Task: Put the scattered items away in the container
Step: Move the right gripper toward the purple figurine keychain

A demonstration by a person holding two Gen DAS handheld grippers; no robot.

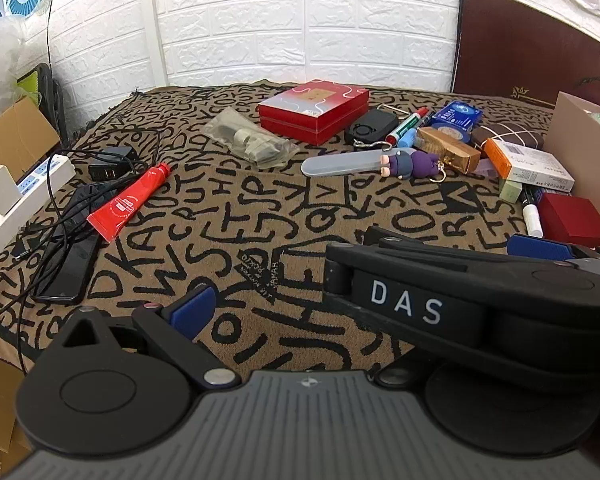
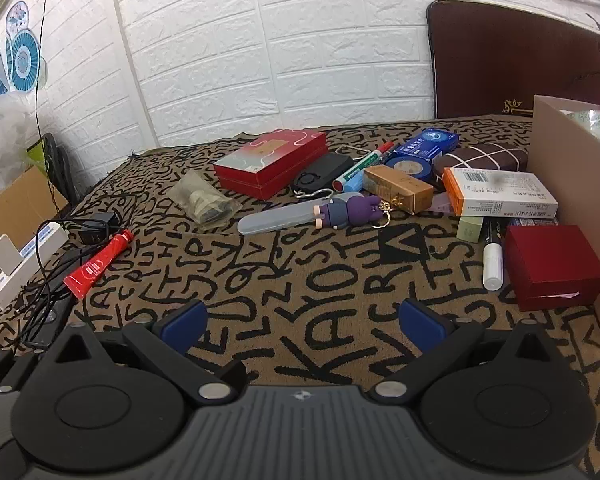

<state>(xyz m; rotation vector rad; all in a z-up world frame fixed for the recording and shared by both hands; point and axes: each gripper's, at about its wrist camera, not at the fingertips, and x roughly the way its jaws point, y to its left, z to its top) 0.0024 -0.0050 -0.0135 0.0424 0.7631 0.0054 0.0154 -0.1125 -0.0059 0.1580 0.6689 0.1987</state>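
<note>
The right tool [image 2: 302, 320] gapes wide and empty over the letter-print cloth [image 2: 300, 280]. Only the left view shows this tool's black "DAS" body [image 1: 460, 300] hiding the left tool's right finger, so its gap is unclear. Scattered: small red box [image 2: 552, 264], white marker [image 2: 493, 264], purple bunny keychain [image 2: 356, 212] near the cardboard container [image 2: 572, 168]; contents unclear

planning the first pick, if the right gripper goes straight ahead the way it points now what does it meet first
Probably the grey translucent case with the purple bunny keychain at its end. The right gripper is open and empty over bare patterned cloth, and nothing lies nearer. Depth is hard to judge in this fisheye view.
</note>
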